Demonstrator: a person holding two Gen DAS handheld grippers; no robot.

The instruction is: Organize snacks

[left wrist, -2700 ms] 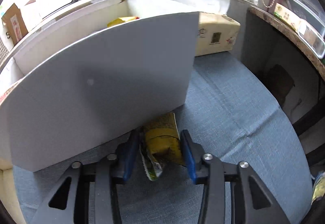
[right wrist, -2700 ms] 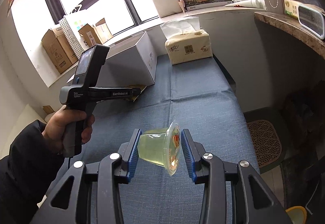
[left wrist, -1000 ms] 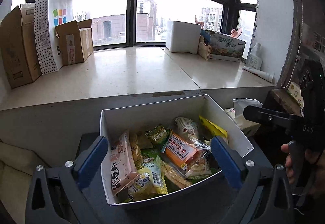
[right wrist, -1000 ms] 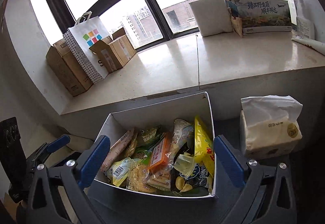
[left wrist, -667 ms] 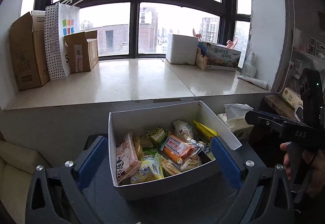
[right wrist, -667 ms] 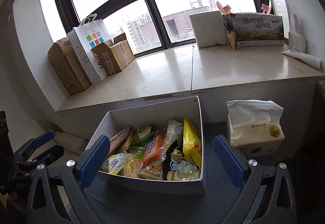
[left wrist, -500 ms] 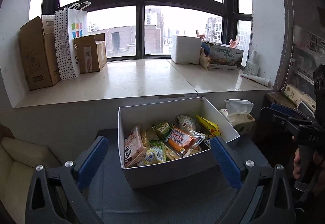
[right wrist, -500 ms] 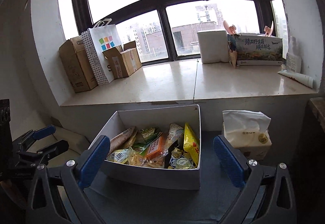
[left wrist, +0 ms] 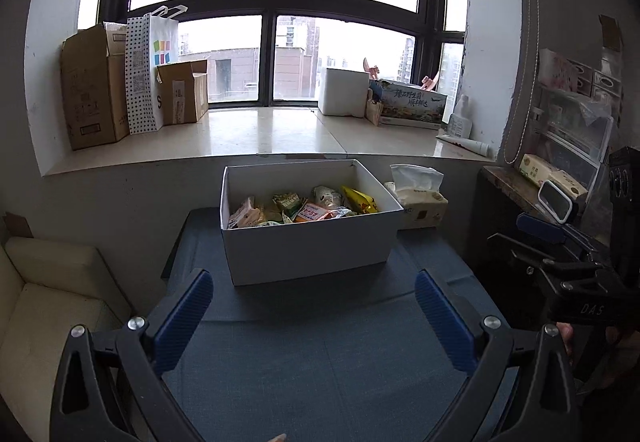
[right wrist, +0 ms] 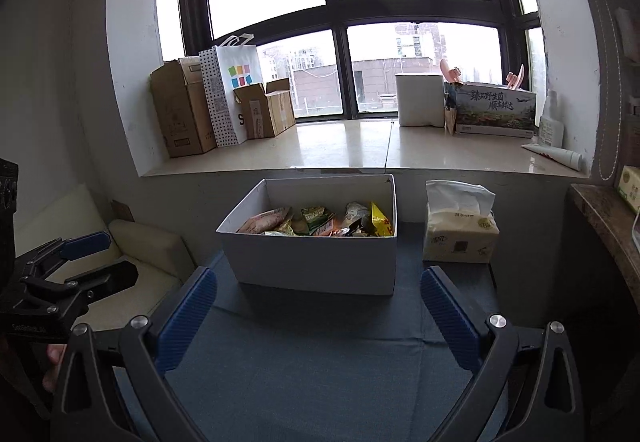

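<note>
Snacks [left wrist: 304, 207] fill the white box [right wrist: 316, 260]; both grippers' fingers [left wrist: 184, 316] [right wrist: 188, 316] spread wide, empty; each view shows the other.

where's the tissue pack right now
In both wrist views the soft pack of tissues stands on the blue cloth tabletop, right of the white cardboard snack box, below the window ledge.

My left gripper [left wrist: 314, 288] is spread wide, blue pads [left wrist: 182, 318] far apart with nothing between them. My right gripper [right wrist: 318, 280] is just as wide, pads [right wrist: 450, 318] empty too. Both are held level, pointing forward side by side. My right hand [left wrist: 592, 346] grips its handle; a little of my left hand [right wrist: 54, 366] shows under the other.
</note>
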